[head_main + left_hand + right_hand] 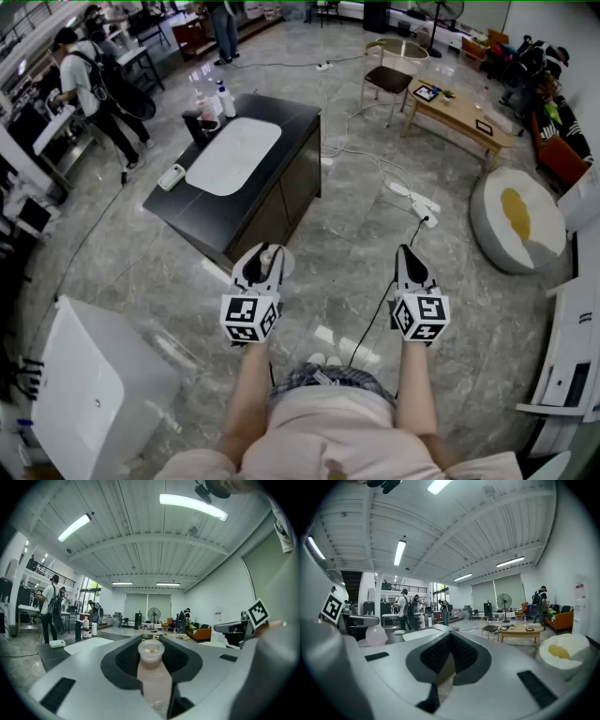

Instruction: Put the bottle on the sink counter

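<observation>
Although the bottle [151, 666] was in hand, the task was at its carrying stage and no placement had been made. The left gripper [262, 257] had its fingers clamped on the bottle's body, neck pointing away from the camera. It was held low over the floor at lower centre of the head view. The table [286, 127] with its white sink [234, 155] stood in the upper left of centre of that view, well apart from the bottle. The right gripper [411, 259] had its fingers together with nothing between them.

Judged outstanding: the approach to the table, setting the bottle upright on a bare part of the dark top, and release.

Containers:
- Bottle: pale and translucent, pinkish in tone, with a wide rim and a yellowish patch at the top. Whether that was a cap or an open mouth could not be settled, nor could the fill level.
- Sink: no item visible in it.
- Far end of the table: two or three white bottles [221, 97] and a dark cup [193, 125], contents not discernible.
- Left edge of the table: a small white dish [171, 176], contents too small to read.
</observation>
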`<move>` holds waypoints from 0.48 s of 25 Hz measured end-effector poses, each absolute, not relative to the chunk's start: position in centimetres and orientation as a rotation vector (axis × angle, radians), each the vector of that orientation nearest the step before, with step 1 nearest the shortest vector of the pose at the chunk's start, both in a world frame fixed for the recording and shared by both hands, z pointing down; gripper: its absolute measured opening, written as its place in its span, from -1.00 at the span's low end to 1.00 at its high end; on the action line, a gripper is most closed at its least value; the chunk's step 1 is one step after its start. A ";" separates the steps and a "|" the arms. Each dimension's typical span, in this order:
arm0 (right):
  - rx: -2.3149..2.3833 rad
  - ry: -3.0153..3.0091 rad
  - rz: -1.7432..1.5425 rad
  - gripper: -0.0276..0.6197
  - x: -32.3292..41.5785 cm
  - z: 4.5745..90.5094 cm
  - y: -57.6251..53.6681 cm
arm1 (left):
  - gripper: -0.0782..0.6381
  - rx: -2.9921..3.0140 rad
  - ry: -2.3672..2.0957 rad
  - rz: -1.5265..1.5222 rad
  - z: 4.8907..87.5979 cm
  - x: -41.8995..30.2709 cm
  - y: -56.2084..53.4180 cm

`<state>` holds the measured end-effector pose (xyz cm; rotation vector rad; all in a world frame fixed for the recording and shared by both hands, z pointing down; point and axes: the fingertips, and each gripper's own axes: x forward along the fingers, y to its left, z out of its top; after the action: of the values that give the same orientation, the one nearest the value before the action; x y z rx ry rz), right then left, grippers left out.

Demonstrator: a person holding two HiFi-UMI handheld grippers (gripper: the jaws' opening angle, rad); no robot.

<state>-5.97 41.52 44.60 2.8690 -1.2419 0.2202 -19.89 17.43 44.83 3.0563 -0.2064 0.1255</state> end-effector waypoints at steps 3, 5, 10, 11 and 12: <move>2.865 -1.248 0.223 -0.87 -6.0 44.6 41.1 | -0.41 3.050 -0.205 0.130 44.9 -19.9 17.2; 2.864 -1.250 0.223 -0.87 -5.9 44.5 41.1 | -0.41 3.048 -0.206 0.132 45.0 -19.8 17.1; 2.874 -1.238 0.212 -0.87 -5.7 44.4 41.4 | -0.41 3.046 -0.202 0.132 45.2 -19.5 17.2; 2.875 -1.237 0.209 -0.87 -5.6 44.4 41.5 | -0.41 3.045 -0.199 0.131 45.2 -19.4 17.2; 2.876 -1.235 0.206 -0.87 -5.6 44.4 41.5 | -0.41 3.045 -0.195 0.130 45.2 -19.3 17.3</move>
<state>-5.62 41.50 44.36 2.8765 -1.2350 0.2061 -19.31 17.26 45.20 3.0450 -0.1947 0.1301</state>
